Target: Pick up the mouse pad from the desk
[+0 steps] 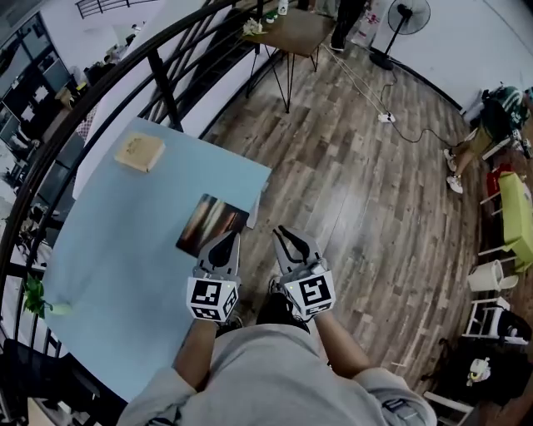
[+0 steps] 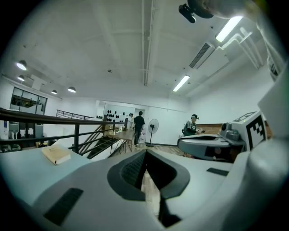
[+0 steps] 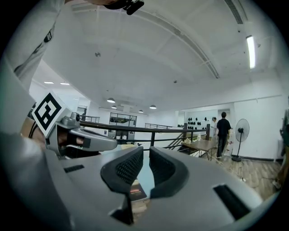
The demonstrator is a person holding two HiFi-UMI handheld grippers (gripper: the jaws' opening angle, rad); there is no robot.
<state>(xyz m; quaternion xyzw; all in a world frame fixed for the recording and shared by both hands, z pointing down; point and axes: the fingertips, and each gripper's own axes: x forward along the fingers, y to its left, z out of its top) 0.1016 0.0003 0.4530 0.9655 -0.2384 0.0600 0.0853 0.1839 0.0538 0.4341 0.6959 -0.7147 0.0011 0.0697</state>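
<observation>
The mouse pad [image 1: 211,223] is a dark rectangle with an orange glow print, lying flat near the right edge of the light blue desk [image 1: 108,274]. My left gripper [image 1: 223,240] hovers at the pad's near corner, jaw tips together and empty. My right gripper [image 1: 288,236] is beside it, over the wooden floor just off the desk edge, jaws a little apart with nothing between. In the right gripper view a strip of the mouse pad [image 3: 137,191] shows through the gap of that gripper [image 3: 146,155]. The left gripper view looks past its jaws [image 2: 145,158] across the desk.
A tan notebook [image 1: 139,152] lies at the desk's far end. A black railing [image 1: 100,91] runs behind the desk. A wooden table [image 1: 287,33] and a standing fan [image 1: 400,25] are farther off. Chairs and a person [image 1: 491,116] are at the right.
</observation>
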